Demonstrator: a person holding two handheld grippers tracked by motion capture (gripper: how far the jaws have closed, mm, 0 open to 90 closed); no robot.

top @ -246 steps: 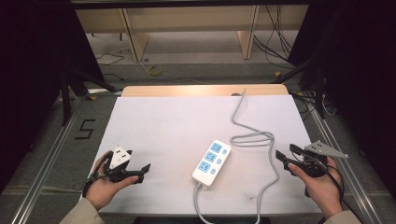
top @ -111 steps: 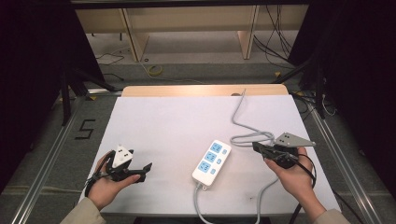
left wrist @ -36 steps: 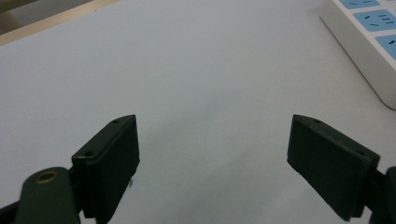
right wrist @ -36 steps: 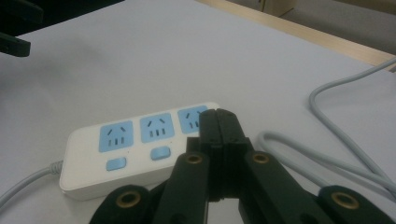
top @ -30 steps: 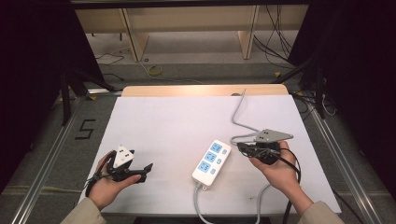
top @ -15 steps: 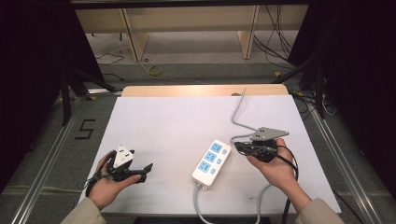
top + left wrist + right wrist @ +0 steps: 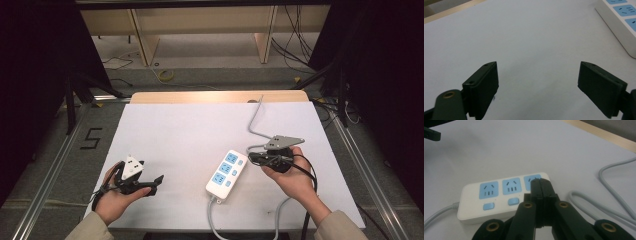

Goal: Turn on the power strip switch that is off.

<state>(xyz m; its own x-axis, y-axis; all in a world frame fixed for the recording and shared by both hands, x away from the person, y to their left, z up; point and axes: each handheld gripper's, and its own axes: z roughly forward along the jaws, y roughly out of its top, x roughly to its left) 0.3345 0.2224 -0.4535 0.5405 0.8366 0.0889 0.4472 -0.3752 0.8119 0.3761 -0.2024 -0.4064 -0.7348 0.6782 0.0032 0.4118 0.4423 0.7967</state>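
A white power strip (image 7: 227, 174) with blue sockets lies on the white table top (image 7: 190, 135), its grey cable (image 7: 256, 120) looping off to the far right. My right gripper (image 7: 251, 158) is shut with nothing between its jaws, its tips hovering at the strip's far end. In the right gripper view the closed jaws (image 7: 540, 185) cover part of the last blue socket of the strip (image 7: 491, 197). My left gripper (image 7: 158, 181) rests in a hand near the table's front left, open and empty. Its two pads (image 7: 484, 85) stand wide apart over bare table, and a corner of the strip (image 7: 621, 20) shows.
The grey cable (image 7: 609, 192) curls on the table right of the strip. A second lead leaves the strip's near end (image 7: 214, 220) over the front edge. Wooden furniture legs (image 7: 140, 40) and loose wires stand on the floor beyond the table.
My right gripper has moved left from the table's right edge to the far end of the power strip, staying shut. The left hand and gripper have stayed where they were.
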